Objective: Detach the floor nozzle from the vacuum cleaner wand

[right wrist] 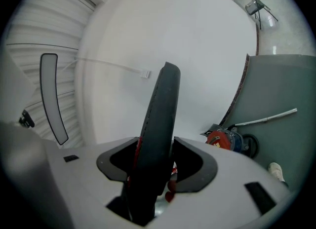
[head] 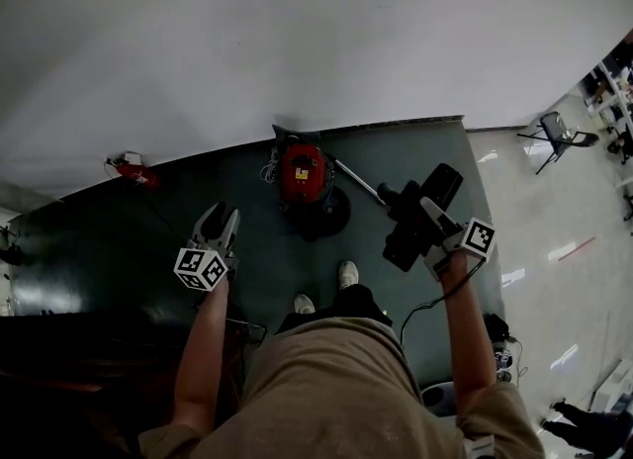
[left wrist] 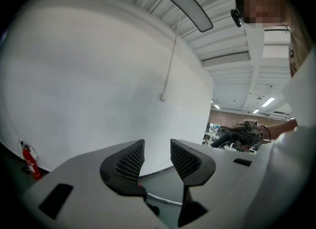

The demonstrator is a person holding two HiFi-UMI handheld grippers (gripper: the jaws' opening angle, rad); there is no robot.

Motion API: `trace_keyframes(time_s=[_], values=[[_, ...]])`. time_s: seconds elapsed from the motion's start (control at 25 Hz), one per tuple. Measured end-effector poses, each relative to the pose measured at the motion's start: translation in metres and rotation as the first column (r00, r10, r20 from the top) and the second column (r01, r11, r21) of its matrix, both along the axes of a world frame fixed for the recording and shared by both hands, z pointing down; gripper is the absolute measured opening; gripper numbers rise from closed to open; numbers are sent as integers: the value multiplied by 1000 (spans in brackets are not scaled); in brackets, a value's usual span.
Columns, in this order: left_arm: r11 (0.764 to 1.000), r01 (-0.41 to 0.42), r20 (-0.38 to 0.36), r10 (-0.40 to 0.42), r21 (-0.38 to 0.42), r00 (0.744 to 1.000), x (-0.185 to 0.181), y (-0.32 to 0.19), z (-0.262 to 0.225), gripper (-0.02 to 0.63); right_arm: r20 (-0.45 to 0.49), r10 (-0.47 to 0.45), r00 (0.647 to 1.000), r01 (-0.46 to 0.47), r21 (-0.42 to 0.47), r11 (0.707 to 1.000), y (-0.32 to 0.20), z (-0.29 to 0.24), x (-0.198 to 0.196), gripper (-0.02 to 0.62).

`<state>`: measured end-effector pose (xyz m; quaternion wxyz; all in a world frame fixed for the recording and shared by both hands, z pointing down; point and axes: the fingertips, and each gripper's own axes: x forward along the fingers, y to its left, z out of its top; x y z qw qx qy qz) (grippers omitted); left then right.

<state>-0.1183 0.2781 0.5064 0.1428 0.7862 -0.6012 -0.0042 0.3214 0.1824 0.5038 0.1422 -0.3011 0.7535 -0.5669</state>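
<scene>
My right gripper (head: 428, 210) is clamped on the black floor nozzle (head: 401, 245). In the right gripper view the nozzle (right wrist: 161, 119) stands edge-on between the two pads, which press on it from either side, and it rises well above the gripper (right wrist: 157, 168). From the head view I see the nozzle held up over the right part of the green floor mat (head: 119, 239), out ahead of my right arm. The red vacuum cleaner (head: 302, 174) sits on the mat against the white wall, ahead of my shoes (head: 347, 274). Its metal wand (head: 357, 181) lies flat on the mat, running from the cleaner toward the right. In the right gripper view the wand (right wrist: 269, 118) is down on the mat beside the cleaner (right wrist: 223, 139), apart from the nozzle I hold. My left gripper (head: 218, 216) hangs over the mat to the left of the cleaner. In its own view the gripper (left wrist: 157, 160) has its jaws parted, with only the wall and floor showing in the gap. A red fire extinguisher (head: 135, 172) lies at the foot of the wall, far left.
</scene>
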Motion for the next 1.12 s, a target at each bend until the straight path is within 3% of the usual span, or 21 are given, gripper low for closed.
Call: trace_keyframes(time_s=[0.44, 0.72, 1.12], values=[[998, -17, -6, 17, -57, 1000, -40, 55, 47, 156, -66, 5, 998, -2, 43, 999, 47, 37, -50, 219], [998, -36, -13, 35, -48, 999, -53, 61, 43, 156, -22, 24, 999, -24, 7, 1000, 61, 46, -82, 218], [996, -79, -39, 78, -31, 996, -62, 62, 33, 156, -59, 12, 998, -12, -7, 1000, 78, 49, -106, 218]])
